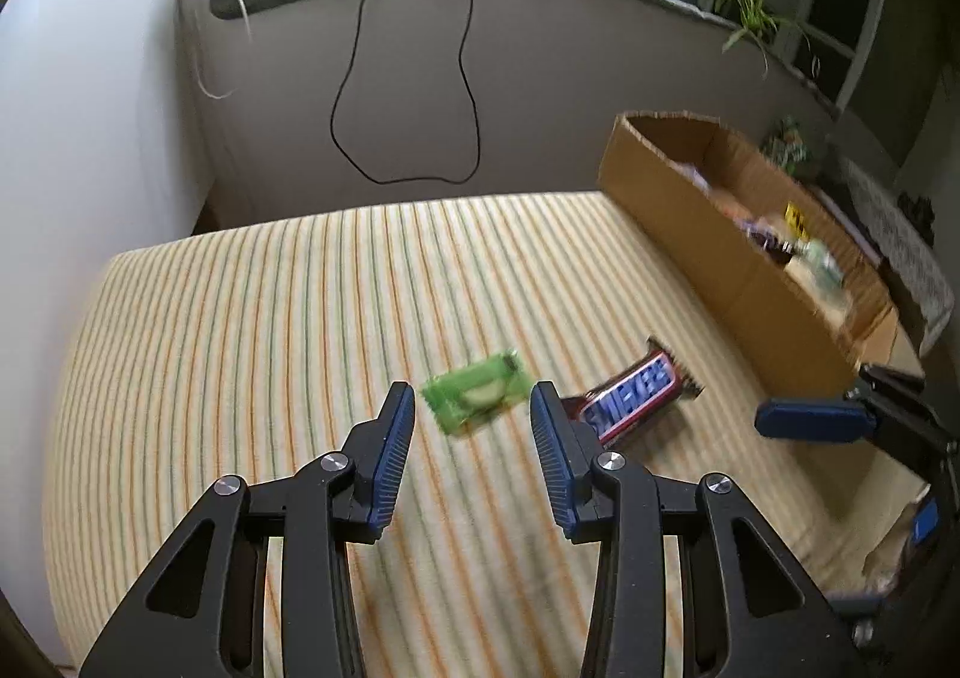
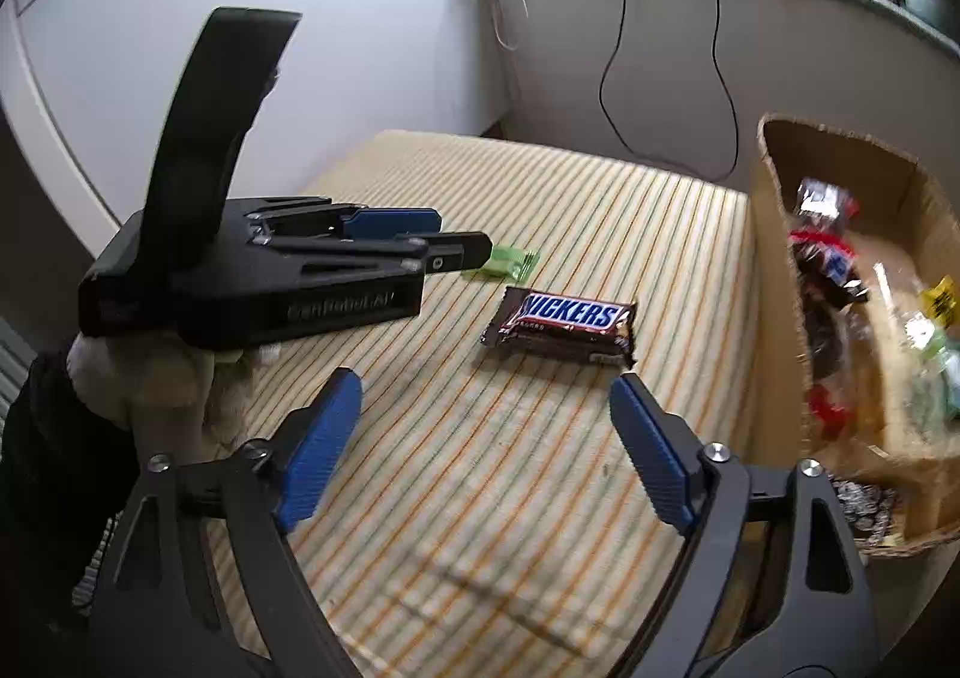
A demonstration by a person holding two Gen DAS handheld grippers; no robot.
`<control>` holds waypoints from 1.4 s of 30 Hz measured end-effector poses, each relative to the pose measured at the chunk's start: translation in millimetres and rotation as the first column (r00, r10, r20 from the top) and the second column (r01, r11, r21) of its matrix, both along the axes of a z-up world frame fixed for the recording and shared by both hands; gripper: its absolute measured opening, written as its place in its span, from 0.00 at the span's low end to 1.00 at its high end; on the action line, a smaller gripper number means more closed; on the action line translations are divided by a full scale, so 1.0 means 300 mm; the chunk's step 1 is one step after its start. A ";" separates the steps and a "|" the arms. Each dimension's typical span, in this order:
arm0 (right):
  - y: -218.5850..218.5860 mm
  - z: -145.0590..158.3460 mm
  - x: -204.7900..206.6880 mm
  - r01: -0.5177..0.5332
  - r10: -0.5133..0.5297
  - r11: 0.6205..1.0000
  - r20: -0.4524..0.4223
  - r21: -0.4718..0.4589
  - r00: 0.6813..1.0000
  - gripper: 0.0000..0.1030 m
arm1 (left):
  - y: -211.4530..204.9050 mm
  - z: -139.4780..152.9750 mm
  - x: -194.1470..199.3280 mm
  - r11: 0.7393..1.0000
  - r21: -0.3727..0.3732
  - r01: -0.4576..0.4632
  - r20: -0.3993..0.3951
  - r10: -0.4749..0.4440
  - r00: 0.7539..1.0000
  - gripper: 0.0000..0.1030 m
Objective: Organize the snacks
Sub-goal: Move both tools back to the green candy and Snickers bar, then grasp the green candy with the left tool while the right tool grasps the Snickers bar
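My left gripper [image 1: 472,408] hung over the striped desk [image 1: 270,348], jaws apart on either side of the green snack packet [image 1: 477,399], not touching it. My right gripper [image 2: 486,408], jaws wide apart, faced the Snickers bar [image 2: 564,321] lying beside the cardboard box [image 2: 774,282] of snacks.

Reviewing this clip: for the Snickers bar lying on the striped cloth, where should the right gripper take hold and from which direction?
Grip the Snickers bar across its narrow width near the middle, coming down from above. It lies flat on the striped cloth, long axis crosswise to the open right gripper, so the fingers would likely straddle the two long edges. The crimped ends look too thin and floppy.
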State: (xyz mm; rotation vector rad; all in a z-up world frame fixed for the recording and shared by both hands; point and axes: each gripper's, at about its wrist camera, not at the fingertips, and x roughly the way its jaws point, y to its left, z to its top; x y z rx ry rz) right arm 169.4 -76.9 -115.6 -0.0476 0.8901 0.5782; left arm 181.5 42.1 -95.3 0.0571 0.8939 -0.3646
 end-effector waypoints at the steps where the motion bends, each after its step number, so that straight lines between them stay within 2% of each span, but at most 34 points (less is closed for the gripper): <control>1: 0.003 -0.008 0.009 0.010 -0.010 1.000 -0.013 0.001 1.000 0.79 | 0.001 -0.007 0.003 1.000 0.013 0.009 -0.002 -0.009 1.000 0.37; 6: 0.010 -0.052 0.077 0.083 -0.081 0.996 -0.094 0.018 0.992 0.73 | 0.002 -0.027 0.009 0.996 0.081 0.046 0.006 -0.046 0.999 0.35; 10: 0.011 -0.074 0.119 0.117 -0.113 0.993 -0.126 0.028 0.986 0.71 | -0.006 -0.043 0.027 0.992 0.103 0.072 0.004 -0.073 0.997 0.35; 14: -0.004 -0.099 0.145 0.152 -0.141 0.987 -0.166 0.055 0.976 0.62 | -0.027 -0.066 0.045 0.982 0.149 0.115 0.008 -0.117 0.993 0.35; 20: -0.041 -0.109 0.138 0.221 -0.201 0.971 -0.189 0.093 0.961 0.54 | -0.026 -0.069 0.076 0.980 0.139 0.144 0.014 -0.147 0.989 0.33; 24: -0.034 -0.105 0.148 0.246 -0.225 0.964 -0.186 0.099 0.957 0.53 | -0.019 -0.072 0.083 0.983 0.124 0.134 0.014 -0.137 0.991 0.23; 28: -0.020 -0.118 0.182 0.282 -0.261 0.955 -0.190 0.091 0.947 0.53 | 0.014 -0.072 0.088 0.990 0.094 0.106 0.009 -0.107 0.994 0.22; 34: 0.023 -0.117 0.228 0.301 -0.286 0.951 -0.169 0.071 0.943 0.53 | 0.055 -0.073 0.085 0.994 0.087 0.070 0.010 -0.071 0.997 0.22; 42: 0.118 -0.106 0.275 0.228 -0.232 0.972 -0.070 -0.056 0.970 0.53 | 0.084 -0.074 0.066 0.995 0.093 0.046 0.009 -0.047 0.999 0.22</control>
